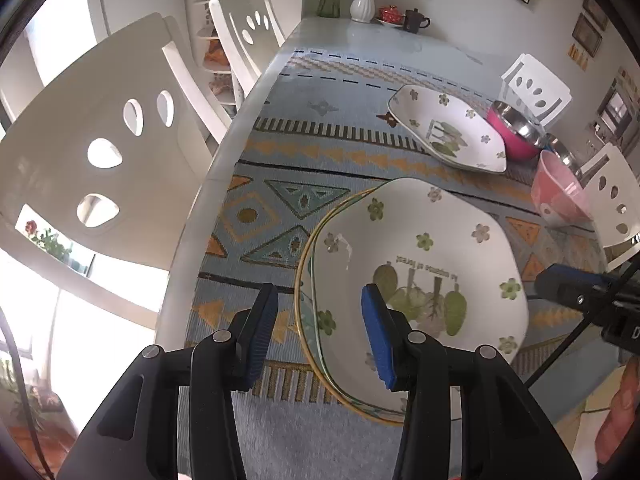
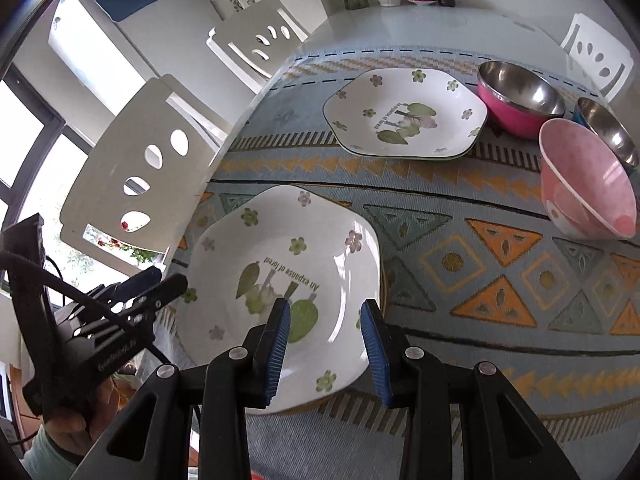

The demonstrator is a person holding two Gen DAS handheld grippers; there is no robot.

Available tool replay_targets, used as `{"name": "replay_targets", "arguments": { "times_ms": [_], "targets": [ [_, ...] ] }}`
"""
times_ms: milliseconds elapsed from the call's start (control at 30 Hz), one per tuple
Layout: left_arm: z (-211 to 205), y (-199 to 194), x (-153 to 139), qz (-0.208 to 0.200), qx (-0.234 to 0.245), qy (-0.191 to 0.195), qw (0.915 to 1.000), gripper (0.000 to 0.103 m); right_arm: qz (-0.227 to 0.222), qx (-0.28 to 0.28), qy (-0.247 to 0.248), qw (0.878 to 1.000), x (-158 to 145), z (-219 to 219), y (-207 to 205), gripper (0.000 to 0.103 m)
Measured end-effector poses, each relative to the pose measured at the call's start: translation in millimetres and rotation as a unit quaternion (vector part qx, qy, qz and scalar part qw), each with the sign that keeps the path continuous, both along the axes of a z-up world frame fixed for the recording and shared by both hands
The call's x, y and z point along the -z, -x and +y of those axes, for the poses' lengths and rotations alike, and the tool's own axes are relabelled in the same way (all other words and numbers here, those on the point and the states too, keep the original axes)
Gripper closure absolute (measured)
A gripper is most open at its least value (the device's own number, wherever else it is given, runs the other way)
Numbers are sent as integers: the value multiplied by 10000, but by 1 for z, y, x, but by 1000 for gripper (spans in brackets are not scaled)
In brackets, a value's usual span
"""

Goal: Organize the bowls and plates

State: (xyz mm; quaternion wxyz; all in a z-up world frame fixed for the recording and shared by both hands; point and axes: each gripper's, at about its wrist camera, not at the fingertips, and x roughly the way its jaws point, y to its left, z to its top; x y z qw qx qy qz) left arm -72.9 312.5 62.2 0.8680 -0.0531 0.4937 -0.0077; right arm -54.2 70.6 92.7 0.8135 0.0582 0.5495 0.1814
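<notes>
A white hexagonal floral plate (image 1: pixel 420 264) (image 2: pixel 288 272) lies on a gold-rimmed plate (image 1: pixel 299 304) near the table's front left. My left gripper (image 1: pixel 320 324) is open and straddles the left rim of both plates without its pads pressing on them. My right gripper (image 2: pixel 325 344) hovers over the floral plate's right side, its jaws apart with nothing clamped between them. A second floral plate (image 1: pixel 444 132) (image 2: pixel 404 112) lies further back. Beside it stand a pink steel-lined bowl (image 1: pixel 516 132) (image 2: pixel 516 100), a pink bowl (image 1: pixel 560 192) (image 2: pixel 588 184) and a blue steel-lined bowl (image 2: pixel 608 132).
A patterned cloth (image 2: pixel 480 264) covers the near part of the white table (image 1: pixel 360 36). White chairs (image 1: pixel 104 152) (image 2: pixel 152 168) stand close along its left edge. A white vase (image 1: pixel 363 2), a red teapot and a dark cup sit at the far end.
</notes>
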Motion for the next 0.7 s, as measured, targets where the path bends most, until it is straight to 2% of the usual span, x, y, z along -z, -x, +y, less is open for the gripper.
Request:
{"name": "replay_targets", "arguments": {
  "times_ms": [200,400,467,567,633,700],
  "targets": [
    [-9,11,-16,-140,-64,-35,9999,61,168,75,-394,9991,-5,-10,5,67],
    [-23,24,-25,-127,-325,44,9994,61,0,-48,-291,9996,-23,-32,25,67],
    [-34,29,-30,-124,-316,206,9992,61,17,23,-330,9995,-29,-47,39,67],
    [-55,36,-36,-89,-223,220,9995,61,-33,220,-429,9988,-35,-74,61,64],
    [-70,45,-42,-145,-155,258,9994,61,68,391,-555,9977,-33,-90,72,58],
    [-84,54,-47,-198,-69,266,9994,59,224,559,-838,9947,-31,-110,84,57]
  ]
}}
